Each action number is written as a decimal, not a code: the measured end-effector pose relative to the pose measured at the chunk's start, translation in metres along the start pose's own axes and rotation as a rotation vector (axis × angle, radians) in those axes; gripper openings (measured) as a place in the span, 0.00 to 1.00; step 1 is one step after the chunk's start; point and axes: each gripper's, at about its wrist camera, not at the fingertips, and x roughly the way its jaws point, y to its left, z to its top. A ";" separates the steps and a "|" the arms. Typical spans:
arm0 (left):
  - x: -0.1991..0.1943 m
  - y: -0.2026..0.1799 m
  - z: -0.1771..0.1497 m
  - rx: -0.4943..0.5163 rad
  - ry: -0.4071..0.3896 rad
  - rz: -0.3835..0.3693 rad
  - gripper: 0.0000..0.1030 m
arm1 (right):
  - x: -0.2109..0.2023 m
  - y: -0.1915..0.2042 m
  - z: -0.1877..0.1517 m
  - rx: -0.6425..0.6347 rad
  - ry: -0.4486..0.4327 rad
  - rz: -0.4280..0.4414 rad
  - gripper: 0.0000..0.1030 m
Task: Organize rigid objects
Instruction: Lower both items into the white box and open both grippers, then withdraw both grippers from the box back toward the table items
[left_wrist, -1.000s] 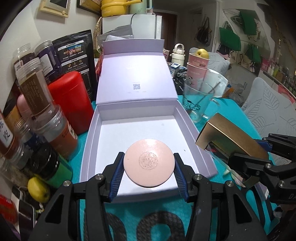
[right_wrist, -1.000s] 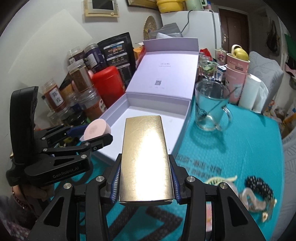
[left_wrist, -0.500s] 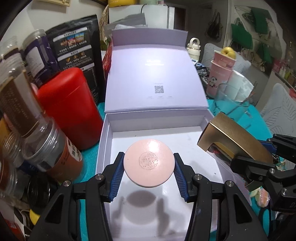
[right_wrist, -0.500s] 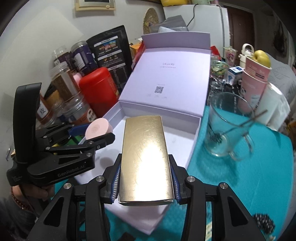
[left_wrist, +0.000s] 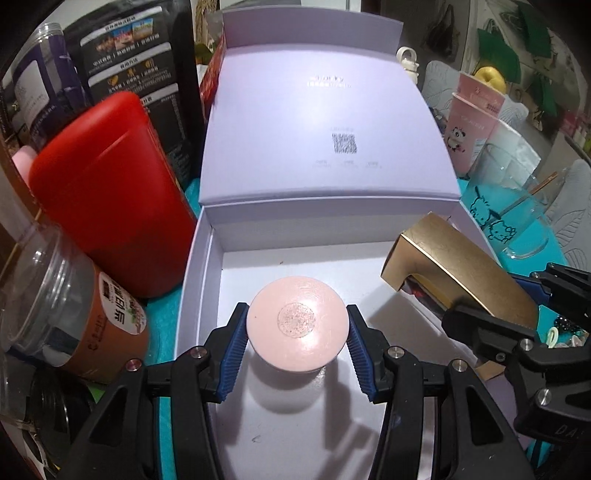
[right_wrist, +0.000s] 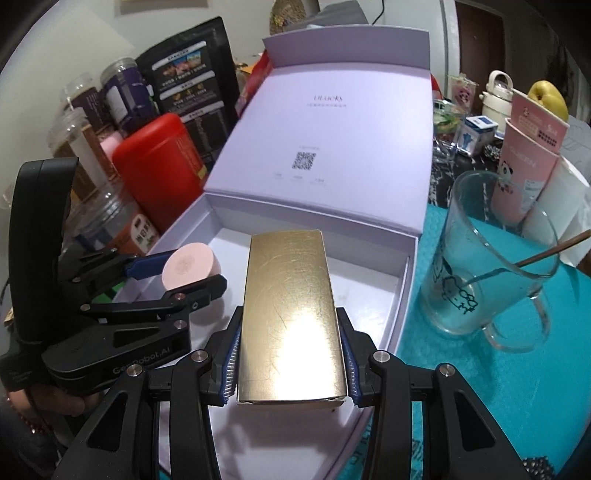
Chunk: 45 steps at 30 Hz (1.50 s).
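L gripper (left_wrist: 297, 334) level, blue-padded fingers (left_wrist: 233, 347) clamped on pink round puck (left_wrist: 297, 328), R gripper (right_wrist: 291, 354) just beside it to the right, jaws closed on gold box (right_wrist: 291, 314), both pointing fwd, slightly downward

pale lilac cardboard box (left_wrist: 207, 288), white inside, black qr code on its lid. above its floor: round pink puck (left_wrist: 297, 328) with speckled centre; scratched gold rectangular carton (right_wrist: 291, 314). left of box: glossy red canister (left_wrist: 110, 192). beneath: teal tablecloth (right_wrist: 461, 387).
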 end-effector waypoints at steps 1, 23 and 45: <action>0.000 0.000 0.001 0.001 -0.004 0.008 0.49 | 0.002 0.001 0.000 -0.006 0.000 -0.008 0.43; -0.013 -0.003 0.000 -0.032 0.010 0.063 0.74 | -0.014 -0.002 -0.004 -0.008 -0.029 -0.057 0.59; -0.094 -0.014 -0.021 -0.062 -0.120 0.074 1.00 | -0.099 0.012 -0.030 -0.023 -0.152 -0.083 0.72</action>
